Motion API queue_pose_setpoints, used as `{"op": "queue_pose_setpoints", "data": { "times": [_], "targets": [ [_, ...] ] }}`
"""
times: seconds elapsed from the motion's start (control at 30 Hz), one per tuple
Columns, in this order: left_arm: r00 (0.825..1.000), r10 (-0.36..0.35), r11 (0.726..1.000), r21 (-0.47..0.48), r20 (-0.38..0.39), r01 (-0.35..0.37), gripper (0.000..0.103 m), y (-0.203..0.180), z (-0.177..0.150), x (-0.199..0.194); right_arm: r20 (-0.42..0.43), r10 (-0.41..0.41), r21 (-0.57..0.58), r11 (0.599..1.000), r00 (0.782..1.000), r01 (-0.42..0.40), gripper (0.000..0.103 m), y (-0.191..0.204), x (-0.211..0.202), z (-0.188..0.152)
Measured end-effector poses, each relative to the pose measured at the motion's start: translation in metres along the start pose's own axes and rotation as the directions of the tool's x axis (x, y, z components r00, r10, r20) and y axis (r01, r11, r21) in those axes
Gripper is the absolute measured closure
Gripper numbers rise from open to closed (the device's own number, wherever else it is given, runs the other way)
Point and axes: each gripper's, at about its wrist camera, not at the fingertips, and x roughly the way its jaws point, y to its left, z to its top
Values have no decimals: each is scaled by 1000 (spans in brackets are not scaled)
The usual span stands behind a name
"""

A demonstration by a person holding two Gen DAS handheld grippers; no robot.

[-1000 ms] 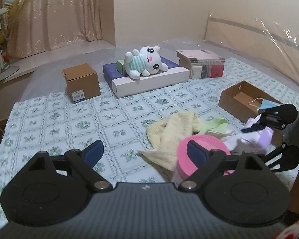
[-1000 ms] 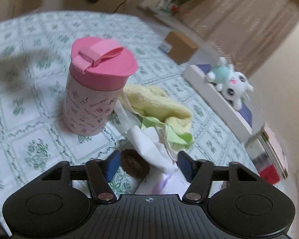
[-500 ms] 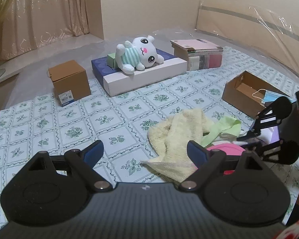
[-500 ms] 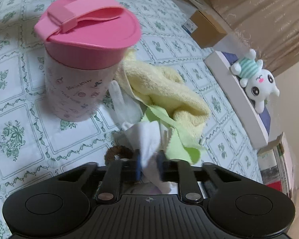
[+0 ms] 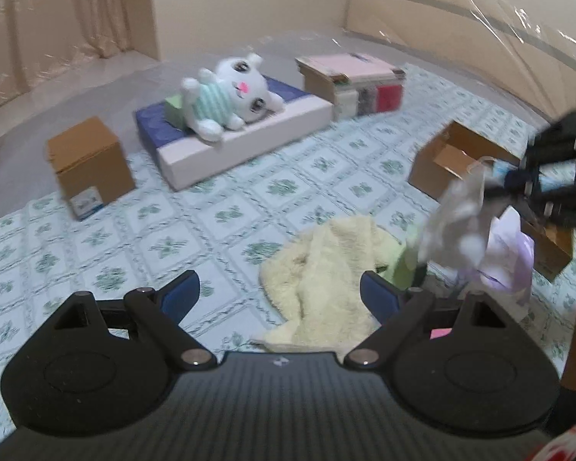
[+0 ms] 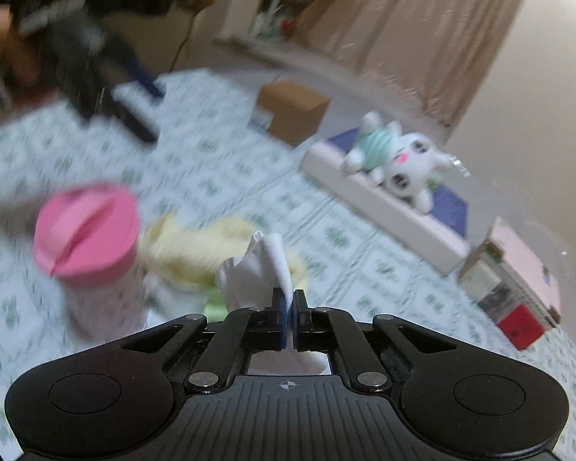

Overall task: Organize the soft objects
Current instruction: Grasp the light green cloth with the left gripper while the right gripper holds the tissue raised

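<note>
Now the right hand-held gripper (image 6: pixel 288 301) has its jaws pinched tight on a white cloth (image 6: pixel 257 269), and the cloth rides up off the counter (image 5: pixel 211 207) where half a second back it lay in the heap with the jaws only just closing on it. From the left wrist view the same cloth (image 5: pixel 457 223) dangles blurred at about three o'clock, hanging below the right hand-held gripper (image 5: pixel 518 184), which has risen toward the open cardboard box (image 5: pixel 441 161) behind it. That lift means, I'd judge, the first soft thing is picked and ready to be carried off, probably to that box, though nothing confirms the destination.

The left hand-held gripper (image 5: pixel 280 292) holds nothing, its blue pads spread wide, hovering low over the patterned cloth. Just past it, toward one o'clock, the yellow towel (image 5: pixel 326 269) sprawls on the counter with a scrap of green cloth (image 5: pixel 403 265) at its far edge, both yet to be sorted. The pink-lidded cup (image 6: pixel 84 226) stands at nine o'clock in the right wrist view, close beside the towel. Farther out, at twelve o'clock from the left wrist, the plush toy (image 5: pixel 226 96) lies on a flat blue-and-white box (image 5: pixel 257 134).
</note>
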Motion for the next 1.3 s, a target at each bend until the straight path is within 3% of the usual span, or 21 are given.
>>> {"op": "queue_pose_setpoints", "data": {
  "times": [0.27,0.53,0.6,0.73,0.83,1.03,1.17,1.3],
  "targets": [
    [992,-65,997,44,-109,70,14,-3,28,59,89,-117,71,991,989,111,100,-31,-17,17],
    [965,-175,976,94,-196,196,15,-29,44,114,75,-158,116,982,985,148,100,-51,-3,7],
    [951,-208,958,149,-229,245,17,-45,48,124,66,-160,127,980,985,151,100,-55,0,3],
    [924,-235,908,272,-301,319,33,-76,54,142,49,-161,146,977,986,152,100,-63,6,-5],
    [895,-262,866,321,-361,383,36,-94,55,153,39,-168,155,975,985,160,100,-68,11,-10],
    [872,-202,825,402,-446,397,45,-117,47,179,17,-178,191,966,984,172,100,-82,16,-23],
    [871,-140,811,450,-471,373,52,-125,41,193,4,-178,216,961,984,173,100,-88,17,-31],
    [871,-122,809,460,-476,365,58,-131,41,197,-2,-178,229,958,984,174,100,-93,17,-37]
  ]
}}
